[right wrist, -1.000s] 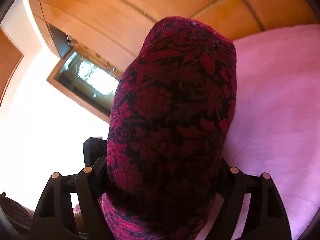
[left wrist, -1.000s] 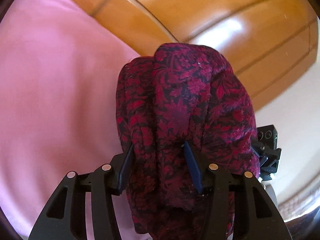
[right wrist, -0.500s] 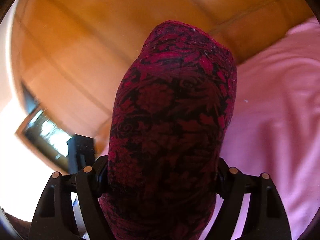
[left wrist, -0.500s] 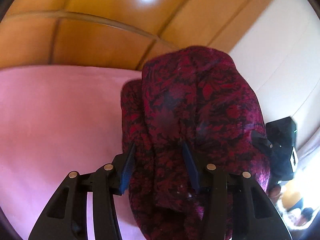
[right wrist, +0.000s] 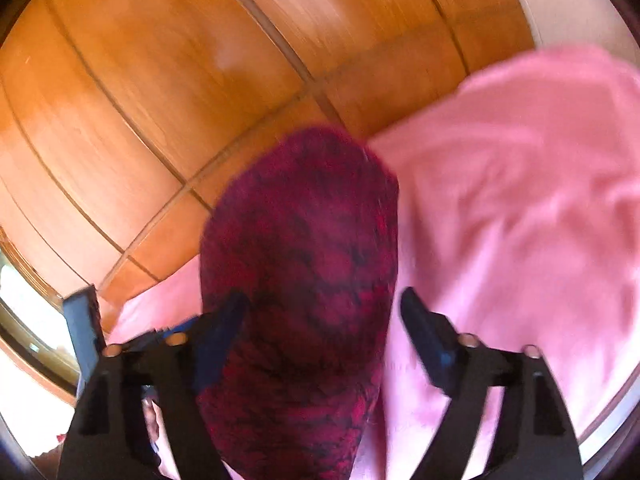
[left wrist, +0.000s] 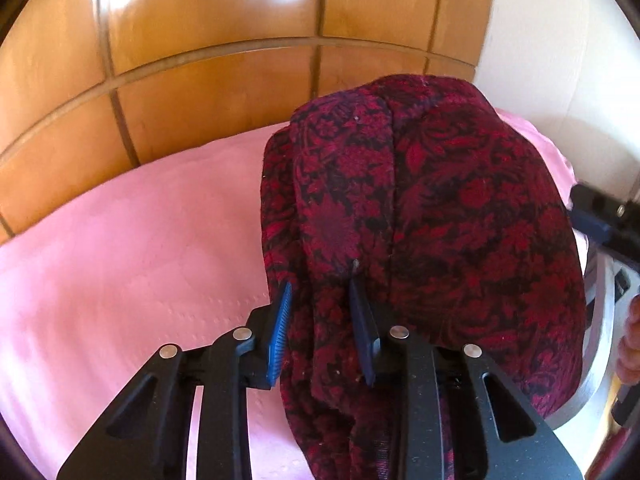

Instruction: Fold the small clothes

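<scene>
A dark red garment with a black floral pattern (left wrist: pixel 432 216) hangs bunched over my left gripper (left wrist: pixel 320 300), whose blue-padded fingers are shut on a fold of it above a pink sheet (left wrist: pixel 132 264). In the right wrist view the same garment (right wrist: pixel 300 264) is blurred and drapes between the fingers of my right gripper (right wrist: pixel 324 308). Those fingers stand wide apart; the right finger (right wrist: pixel 424 328) is clear of the cloth and the left one touches its edge. The right gripper shows at the left wrist view's right edge (left wrist: pixel 600 224).
A glossy wooden panelled headboard or wardrobe (left wrist: pixel 224 80) rises behind the pink sheet (right wrist: pixel 520 200). A pale wall (left wrist: pixel 560 40) is at the far right. A window frame (right wrist: pixel 24 320) shows at the right wrist view's left edge.
Both grippers have swung so more pink sheet and wood panel show. My right gripper's fingers have spread apart and the cloth no longer fills them. The left grip is unchanged.
</scene>
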The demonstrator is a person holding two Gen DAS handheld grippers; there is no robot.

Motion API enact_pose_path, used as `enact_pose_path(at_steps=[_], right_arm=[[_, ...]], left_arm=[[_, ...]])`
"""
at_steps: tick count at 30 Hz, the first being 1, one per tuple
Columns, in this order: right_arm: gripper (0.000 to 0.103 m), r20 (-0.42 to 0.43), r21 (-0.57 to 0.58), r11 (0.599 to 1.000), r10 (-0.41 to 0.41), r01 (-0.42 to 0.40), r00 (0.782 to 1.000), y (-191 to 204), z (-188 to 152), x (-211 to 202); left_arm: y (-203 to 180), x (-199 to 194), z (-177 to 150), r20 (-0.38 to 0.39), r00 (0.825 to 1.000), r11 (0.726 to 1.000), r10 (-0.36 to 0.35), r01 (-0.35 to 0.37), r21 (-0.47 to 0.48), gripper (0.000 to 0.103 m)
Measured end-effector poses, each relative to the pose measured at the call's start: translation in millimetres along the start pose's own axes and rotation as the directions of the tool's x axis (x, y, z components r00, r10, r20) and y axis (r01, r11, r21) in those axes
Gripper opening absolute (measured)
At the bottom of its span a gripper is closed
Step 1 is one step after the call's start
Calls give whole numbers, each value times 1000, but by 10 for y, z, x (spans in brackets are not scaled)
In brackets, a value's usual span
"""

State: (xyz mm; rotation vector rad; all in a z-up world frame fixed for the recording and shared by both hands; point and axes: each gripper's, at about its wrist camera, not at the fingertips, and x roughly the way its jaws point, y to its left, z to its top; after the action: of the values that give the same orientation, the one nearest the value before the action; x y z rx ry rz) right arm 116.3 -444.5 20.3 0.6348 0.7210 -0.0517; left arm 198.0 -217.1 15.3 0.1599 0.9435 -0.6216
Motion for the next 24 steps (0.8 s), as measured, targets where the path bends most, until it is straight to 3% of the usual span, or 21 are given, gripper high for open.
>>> enact_pose_path(at_steps=[2,4,8,12,16,19,24], right_arm=[[56,27,-75,997,-18,20,999,209,95,-22],[52,12,-127,991,-30,32,999,404,171,162],[53,-61,-193,970,-160,145,985,535,195,641],[54,-110,-219,955,-227,200,968,508,211,1107],[55,-74,-257,942,-242,216,967,506,101,1155],[55,2,-307,920,-255,243,967,577,-161,1012],[56,49,-290,913,-287,288,957,692,-159,988]], left_arm=[[-36,-39,-57,0,1000,1000,5,-5,-21,29],[-44,-79,-75,3,1000,999,22,-22,-36,29],[-56,-91,-121,-8,997,995,77,-77,-60,29],[45,21,-54,-44,995,991,86,-90,-94,29],[-20,-40,-190,-26,993,990,114,-116,-85,29],[-52,-31,-254,-13,992,989,122,-122,-84,29],[17,-100,-209,10,994,986,107,-105,-132,31]])
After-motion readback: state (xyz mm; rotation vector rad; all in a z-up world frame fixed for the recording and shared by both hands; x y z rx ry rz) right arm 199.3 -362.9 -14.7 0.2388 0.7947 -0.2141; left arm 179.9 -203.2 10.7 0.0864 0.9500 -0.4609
